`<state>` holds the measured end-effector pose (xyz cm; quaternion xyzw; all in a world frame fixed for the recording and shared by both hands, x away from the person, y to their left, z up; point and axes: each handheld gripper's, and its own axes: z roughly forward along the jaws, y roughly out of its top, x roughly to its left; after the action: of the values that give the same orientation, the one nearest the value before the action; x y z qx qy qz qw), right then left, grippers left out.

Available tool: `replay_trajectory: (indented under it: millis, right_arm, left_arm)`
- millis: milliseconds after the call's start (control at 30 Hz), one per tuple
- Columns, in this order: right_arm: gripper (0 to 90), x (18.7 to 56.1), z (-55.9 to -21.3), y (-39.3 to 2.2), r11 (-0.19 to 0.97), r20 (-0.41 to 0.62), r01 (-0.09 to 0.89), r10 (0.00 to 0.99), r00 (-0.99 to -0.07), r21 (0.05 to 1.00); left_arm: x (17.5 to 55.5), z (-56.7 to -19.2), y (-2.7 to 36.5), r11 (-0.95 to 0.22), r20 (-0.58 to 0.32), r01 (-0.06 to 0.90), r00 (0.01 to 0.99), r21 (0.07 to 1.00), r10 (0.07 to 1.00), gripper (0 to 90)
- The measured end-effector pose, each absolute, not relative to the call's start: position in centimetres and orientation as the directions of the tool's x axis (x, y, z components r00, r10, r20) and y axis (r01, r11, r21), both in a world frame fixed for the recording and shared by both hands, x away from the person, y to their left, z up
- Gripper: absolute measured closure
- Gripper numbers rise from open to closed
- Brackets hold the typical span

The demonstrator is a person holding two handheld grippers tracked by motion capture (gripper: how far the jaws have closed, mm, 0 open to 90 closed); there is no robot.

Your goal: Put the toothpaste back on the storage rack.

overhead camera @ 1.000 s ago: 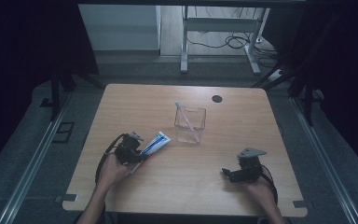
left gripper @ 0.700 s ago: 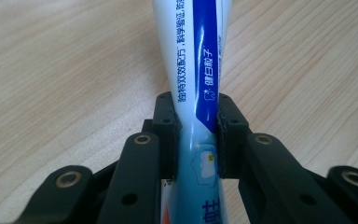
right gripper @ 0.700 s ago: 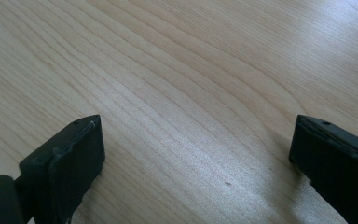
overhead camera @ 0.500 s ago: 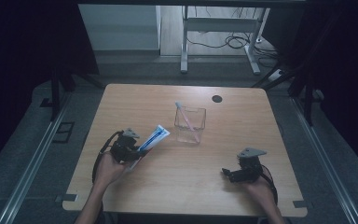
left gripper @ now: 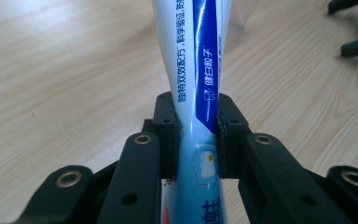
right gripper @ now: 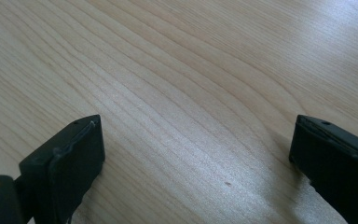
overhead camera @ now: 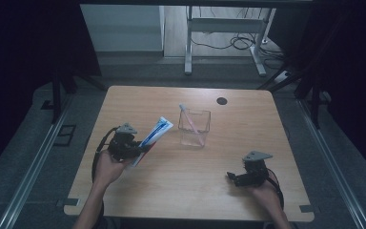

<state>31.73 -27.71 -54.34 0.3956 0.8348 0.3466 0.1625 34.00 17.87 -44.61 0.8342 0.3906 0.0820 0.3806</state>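
**Left gripper clamps toothpaste tube**

Left gripper (left gripper: 196, 135) pinches a glossy white-and-blue toothpaste tube (overhead camera: 153, 135) between ribbed black pads, lifted and angled toward a clear square container (overhead camera: 195, 128) holding a pink toothbrush (overhead camera: 190, 121). Right gripper (right gripper: 196, 154) rests wide apart, empty, over pale wood-grain table (overhead camera: 248, 119). Tube's cap end is cut off.
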Motion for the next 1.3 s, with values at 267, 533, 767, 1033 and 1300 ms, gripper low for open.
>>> replay_trajectory:
  millis: [267, 533, 767, 1033, 1300]
  right_arm:
    - [3.3, 31.7, -54.3, -27.7, 0.446, 0.004, 0.549, 0.774, -0.634, 0.707]
    - [3.3, 31.7, -54.3, -27.7, 0.449, 0.001, 0.547, 0.772, -0.635, 0.707]
    - [3.3, 31.7, -54.3, -27.7, 0.448, 0.002, 0.548, 0.773, -0.635, 0.707]
    - [3.3, 31.7, -54.3, -27.7, 0.449, 0.000, 0.546, 0.772, -0.635, 0.707]
    - [3.3, 31.7, -54.3, -27.7, 0.450, -0.001, 0.546, 0.772, -0.635, 0.707]
  left_arm:
    - [34.5, -42.8, 17.5, -0.369, -0.159, 0.565, 0.677, 0.738, 0.718, 74.2]
    - [35.2, -41.8, 16.8, -0.365, -0.147, 0.547, 0.680, 0.753, 0.718, 74.2]
    - [36.1, -40.6, 15.4, -0.355, -0.130, 0.514, 0.690, 0.781, 0.712, 74.2]
    - [37.3, -40.0, 13.9, -0.340, -0.119, 0.492, 0.688, 0.802, 0.716, 74.2]
    - [38.8, -39.9, 12.2, -0.332, -0.108, 0.469, 0.693, 0.818, 0.713, 74.3]
